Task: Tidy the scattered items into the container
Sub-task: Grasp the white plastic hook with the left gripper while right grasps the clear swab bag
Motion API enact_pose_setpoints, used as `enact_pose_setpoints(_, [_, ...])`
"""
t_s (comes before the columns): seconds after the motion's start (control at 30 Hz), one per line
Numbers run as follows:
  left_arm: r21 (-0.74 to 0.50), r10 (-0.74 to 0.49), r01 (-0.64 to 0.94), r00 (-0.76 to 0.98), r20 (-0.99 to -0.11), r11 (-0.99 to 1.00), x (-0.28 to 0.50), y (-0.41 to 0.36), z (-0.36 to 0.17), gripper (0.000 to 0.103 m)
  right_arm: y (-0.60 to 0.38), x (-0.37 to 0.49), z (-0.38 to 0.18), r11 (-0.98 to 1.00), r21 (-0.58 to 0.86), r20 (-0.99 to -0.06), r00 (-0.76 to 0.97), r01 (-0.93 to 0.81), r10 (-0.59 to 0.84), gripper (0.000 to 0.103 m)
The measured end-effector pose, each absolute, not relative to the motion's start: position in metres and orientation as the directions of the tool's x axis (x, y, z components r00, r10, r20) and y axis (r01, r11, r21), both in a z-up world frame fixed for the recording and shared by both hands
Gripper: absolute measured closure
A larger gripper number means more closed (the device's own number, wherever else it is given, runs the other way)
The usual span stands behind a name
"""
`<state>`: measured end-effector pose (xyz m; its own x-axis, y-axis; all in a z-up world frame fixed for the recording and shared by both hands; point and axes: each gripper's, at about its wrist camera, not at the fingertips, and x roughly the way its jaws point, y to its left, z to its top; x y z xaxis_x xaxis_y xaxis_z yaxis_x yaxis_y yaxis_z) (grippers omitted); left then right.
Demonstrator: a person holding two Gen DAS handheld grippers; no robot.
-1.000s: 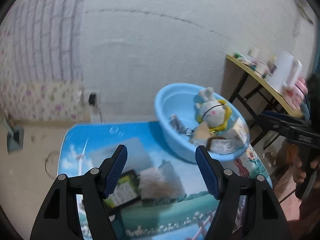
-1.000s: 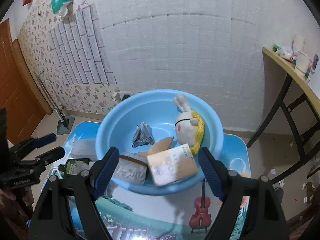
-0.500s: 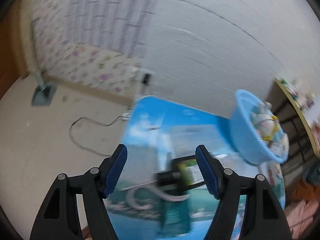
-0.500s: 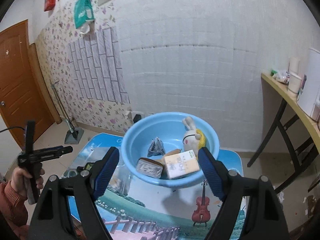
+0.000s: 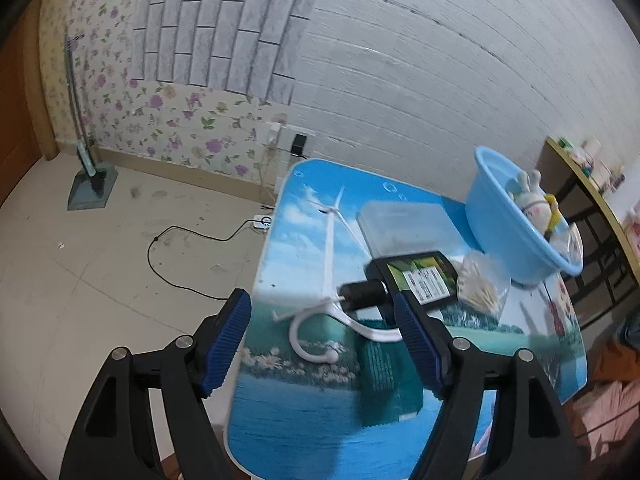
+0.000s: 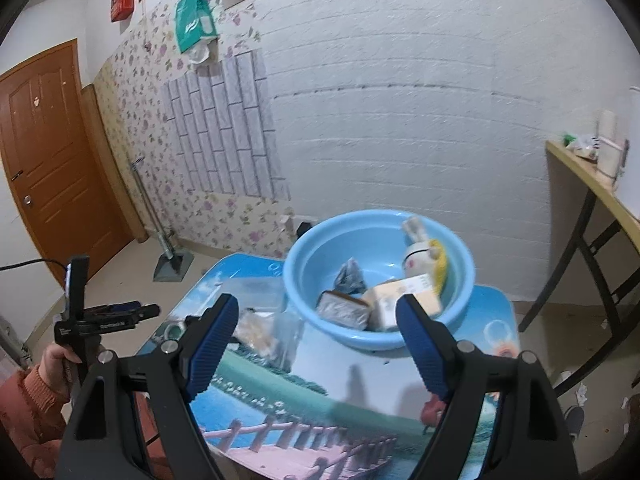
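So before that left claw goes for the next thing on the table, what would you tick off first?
1. Left gripper has nothing in it: ok, its jaws are opening and nothing sits between the pads.
2. Something is in front of it to pick up: ok, a white hook and a dark bottle lie on the table.
3. Hook is free of the bottle: cannot tell, its stem meets the bottle cap.
4. Room in the blue basin: ok, bare bottom shows beside the toy rabbit.
5. Right gripper is out of the way: ok, open, empty, above the table.
6. Bag of cotton swabs still outside the basin: not ok.
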<state>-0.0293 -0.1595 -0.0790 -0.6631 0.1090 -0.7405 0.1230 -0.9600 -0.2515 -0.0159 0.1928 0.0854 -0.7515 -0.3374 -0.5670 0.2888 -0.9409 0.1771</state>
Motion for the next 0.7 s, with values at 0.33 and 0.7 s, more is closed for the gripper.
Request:
enact_pose_setpoints(0.33, [-0.229, 0.155, 0.036, -0.635, -0.757, -0.973, -0.034, -0.156, -0.096, 0.024, 0.149, -0.025, 0.061, -0.914, 0.202, -0.628, -0.67, 0.352, -0.397, 0.021])
enact_pose_setpoints(0.7, [-0.239, 0.191, 0.003, -0.593, -0.782, -0.971, -0.047, -0.161, -0.122, 0.024, 0.099, -0.054, 0.018, -0.91, 0.187, -0.748, -0.548, 0.369, -0.376, 0.021])
